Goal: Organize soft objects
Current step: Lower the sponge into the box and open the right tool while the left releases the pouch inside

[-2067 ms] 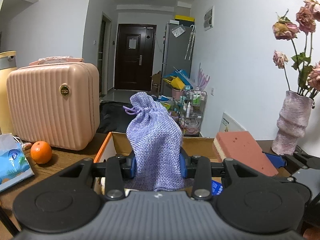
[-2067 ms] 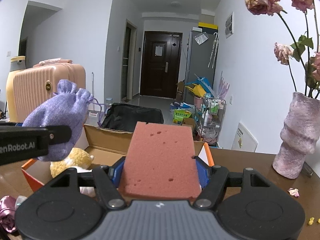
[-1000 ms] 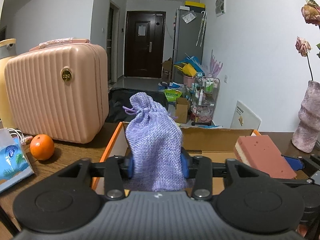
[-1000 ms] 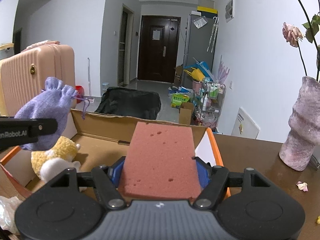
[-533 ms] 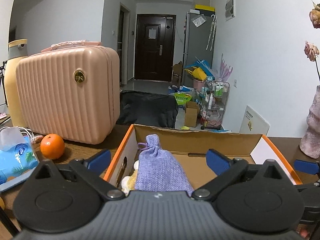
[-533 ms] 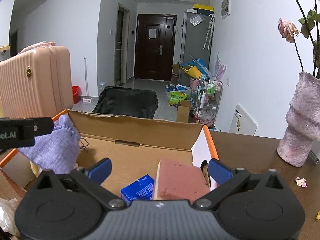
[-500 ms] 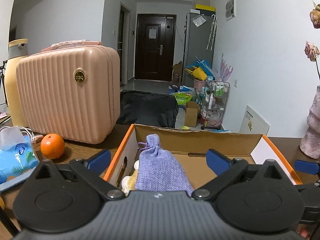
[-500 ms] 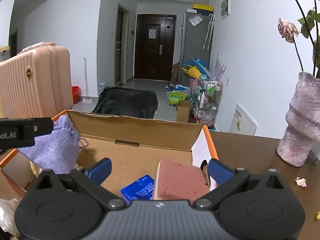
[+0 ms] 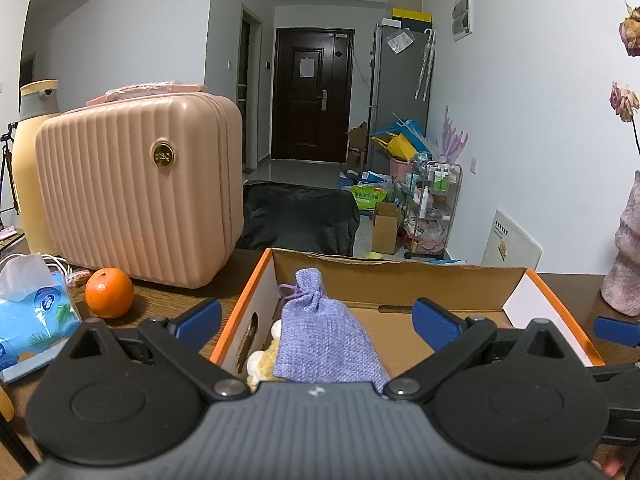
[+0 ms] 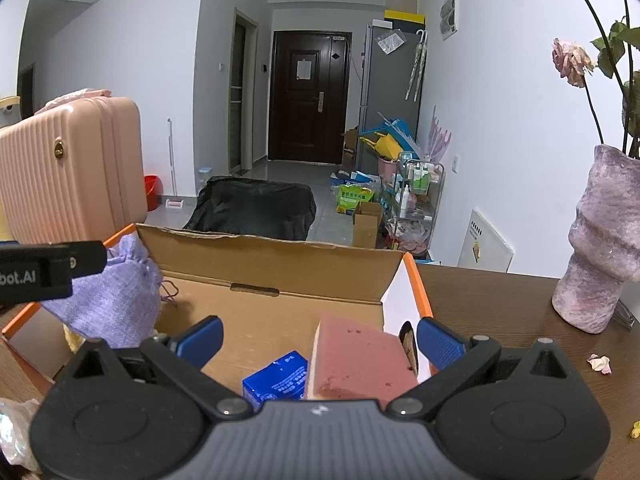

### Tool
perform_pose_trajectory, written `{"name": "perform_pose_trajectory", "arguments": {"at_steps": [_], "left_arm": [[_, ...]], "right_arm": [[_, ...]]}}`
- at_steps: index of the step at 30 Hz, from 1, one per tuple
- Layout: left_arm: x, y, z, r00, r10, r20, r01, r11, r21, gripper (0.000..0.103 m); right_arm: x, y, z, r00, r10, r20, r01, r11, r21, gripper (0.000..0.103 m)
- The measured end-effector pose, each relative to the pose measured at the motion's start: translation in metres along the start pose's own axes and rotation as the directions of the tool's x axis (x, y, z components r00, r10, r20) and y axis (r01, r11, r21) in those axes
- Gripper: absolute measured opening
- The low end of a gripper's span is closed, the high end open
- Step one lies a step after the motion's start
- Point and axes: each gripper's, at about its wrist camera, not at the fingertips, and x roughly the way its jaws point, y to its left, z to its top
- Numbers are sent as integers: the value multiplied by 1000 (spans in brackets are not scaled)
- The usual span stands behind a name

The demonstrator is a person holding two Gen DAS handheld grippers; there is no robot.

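The left gripper point(image 9: 316, 316) has its blue-padded fingers spread wide, gripping nothing. The lilac woven drawstring pouch point(image 9: 326, 340) sits between them at 12 o'clock, resting inside the open cardboard box with orange edges point(image 9: 400, 280), against the box's left wall. A yellow and white plush toy point(image 9: 262, 364) lies at the pouch's 9 o'clock, touching it.

The right gripper point(image 10: 320, 338) is likewise spread, holding nothing. The pink rectangular sponge block point(image 10: 360, 364) lies tilted in the box near its right wall. A blue printed packet point(image 10: 276, 378) lies just beside the sponge at its 9 o'clock.

Outside the box, at its 9 o'clock in the left wrist view, stand a ribbed pink hard-shell case point(image 9: 140, 188) and a round orange fruit point(image 9: 109, 293).
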Motion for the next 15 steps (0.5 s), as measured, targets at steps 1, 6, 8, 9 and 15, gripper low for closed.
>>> {"name": "perform_pose_trajectory", "arguments": {"at_steps": [1, 6, 8, 9, 15], "left_arm": [[0, 0, 0, 1000, 0, 0, 0, 1000, -1, 103], [-6, 1, 1, 1000, -3, 5, 3, 1000, -4, 103], [-7, 2, 1, 1000, -1, 7, 1, 1000, -3, 103], [-9, 2, 0, 1000, 1, 9, 0, 1000, -2, 103], [-17, 5, -2, 1000, 4, 14, -4, 1000, -1, 103]], "right_arm": [[-1, 0, 0, 1000, 0, 3, 0, 1000, 1, 103], [-8, -1, -1, 1000, 8, 12, -8, 1000, 8, 103], [-11, -2, -1, 1000, 9, 15, -9, 1000, 9, 103], [-13, -2, -1, 1000, 10, 17, -10, 1000, 8, 103], [-25, -6, -3, 999, 12, 30, -13, 1000, 15, 103]]}}
